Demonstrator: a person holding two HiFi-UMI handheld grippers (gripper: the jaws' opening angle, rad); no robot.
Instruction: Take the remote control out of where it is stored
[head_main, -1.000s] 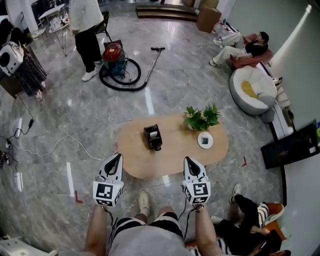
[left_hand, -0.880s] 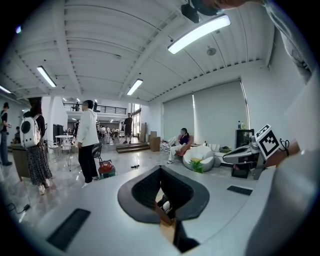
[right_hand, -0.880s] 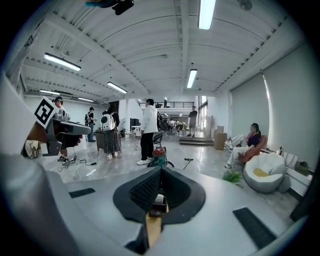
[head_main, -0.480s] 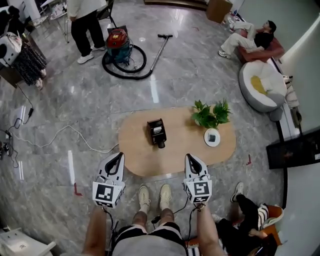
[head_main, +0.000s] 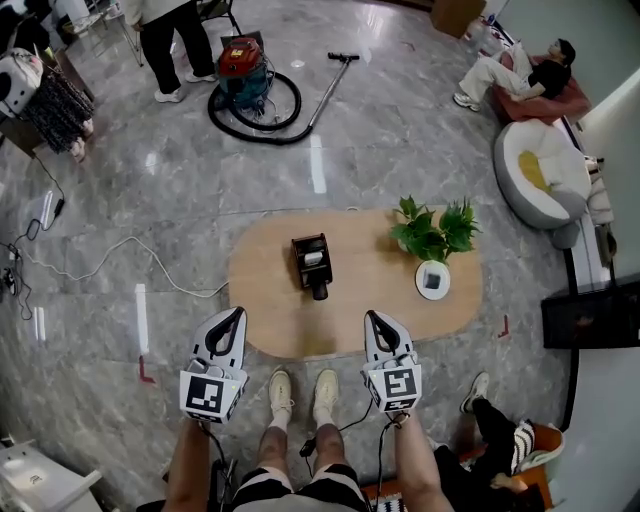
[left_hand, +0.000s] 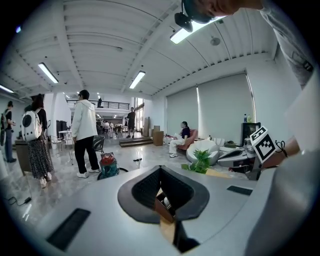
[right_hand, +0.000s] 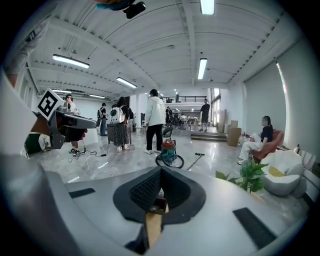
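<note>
1. Remote control (head_main: 313, 258): apparently the pale slab in the open top of a black holder (head_main: 299, 262), out on the middle of the oval tabletop (head_main: 380, 305).
2. Long axis pointing away from the person, near end swung slightly to the right.
3. Lies straight ahead of both tongs, almost midway between them across the width.
4. Left tongs (head_main: 237, 312): closed tip to tip, gripping nothing, at the tabletop's near edge, well apart from the holder.
5. Right tongs (head_main: 371, 316): likewise closed and empty, at the same edge; perhaps a shade nearer the holder, though hardly enough to matter.
6. Coming move, by judgement: tips parted first, then a forward reach along the remote's own length, one hand steadying the holder, the other drawing the remote out.
7. Plant (head_main: 432, 230) and white dish (head_main: 432, 280) off to the right, clear of that line.
</note>
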